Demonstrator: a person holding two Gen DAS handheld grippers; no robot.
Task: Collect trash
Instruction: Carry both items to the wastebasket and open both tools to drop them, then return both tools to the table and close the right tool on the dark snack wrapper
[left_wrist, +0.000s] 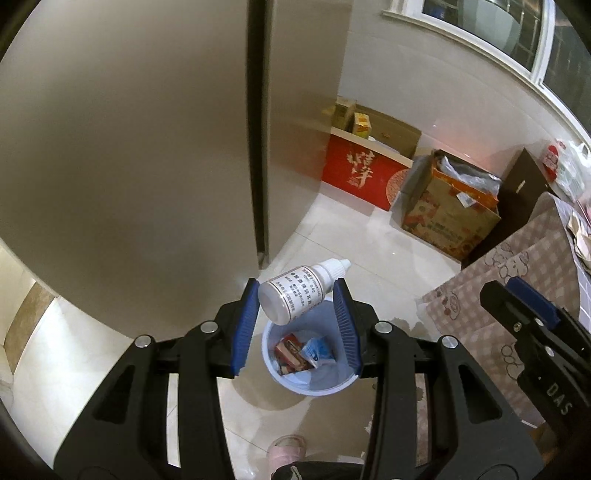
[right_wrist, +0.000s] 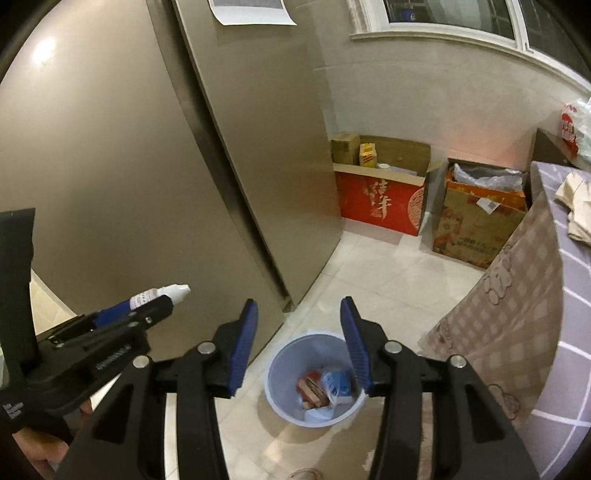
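My left gripper (left_wrist: 297, 286) is shut on a small white dropper bottle (left_wrist: 291, 295) with a printed label, tilted with its cap up to the right. It hangs right above a pale blue bin (left_wrist: 332, 384) on the floor. Inside the bin lie a red packet (left_wrist: 290, 352) and a blue-and-white wrapper (left_wrist: 316, 350). In the right wrist view my right gripper (right_wrist: 300, 306) stands open with nothing between its fingers, over the same bin (right_wrist: 284, 373). The left gripper (right_wrist: 147, 310) with the bottle (right_wrist: 162, 293) shows at the left there. The right gripper (left_wrist: 517, 299) appears at the right edge of the left wrist view.
A tall grey fridge (right_wrist: 240, 166) stands left of the bin. A table with a checked cloth (right_wrist: 517, 295) is on the right. A red box (right_wrist: 380, 206) and cardboard boxes (right_wrist: 476, 221) line the back wall. A foot in a pink slipper (left_wrist: 286, 450) is near the bin.
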